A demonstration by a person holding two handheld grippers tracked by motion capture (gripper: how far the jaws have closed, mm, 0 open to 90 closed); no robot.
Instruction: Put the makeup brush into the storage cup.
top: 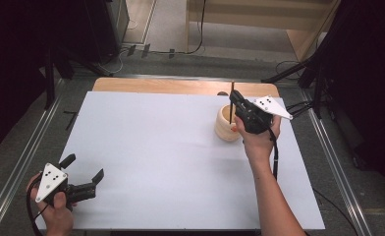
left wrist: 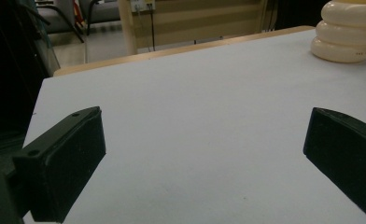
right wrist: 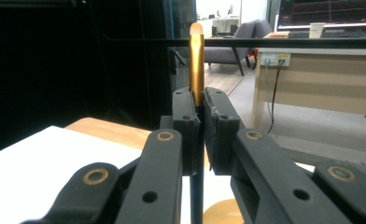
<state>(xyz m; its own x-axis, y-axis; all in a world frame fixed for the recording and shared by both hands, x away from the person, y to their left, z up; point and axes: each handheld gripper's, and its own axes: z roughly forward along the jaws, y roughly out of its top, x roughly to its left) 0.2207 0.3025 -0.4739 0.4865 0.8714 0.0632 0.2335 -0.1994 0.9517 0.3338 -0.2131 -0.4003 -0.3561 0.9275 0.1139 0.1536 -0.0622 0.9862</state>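
- Left hand [top: 53, 206] at the near-left corner of the white table [top: 156, 147], holding the left gripper [top: 85, 172]. Grey three-cornered plate on top, cable trailing off toward the table edge.
- Left gripper jaws stand wide apart, nothing between them. In the left gripper view, bare white surface shows between the two black jaws; gripper [left wrist: 204, 149] sits low over the table, pointing across it.
- Middle of the table: plain white sheet; a wooden strip [top: 180, 86] shows along the far edge.
- Right of centre, toward the far side: cream ribbed holder [top: 226, 125], round, built of stacked rings. It stands upright on the sheet. Same holder at upper right of the left gripper view [left wrist: 347, 32], well apart from the left gripper.
- Right gripper [top: 235, 101] just above and beside the holder, held by the right hand [top: 259, 135].
- Right gripper jaws closed narrow on a thin dark stick [top: 231, 101], upright, lower end inside the holder.
- Right gripper view: gripper [right wrist: 199, 121] clamps the stick, which has a gold ferrule [right wrist: 196, 65] rising above the jaws. Tip looks rounded; cannot tell whether it is a brush or a pen.
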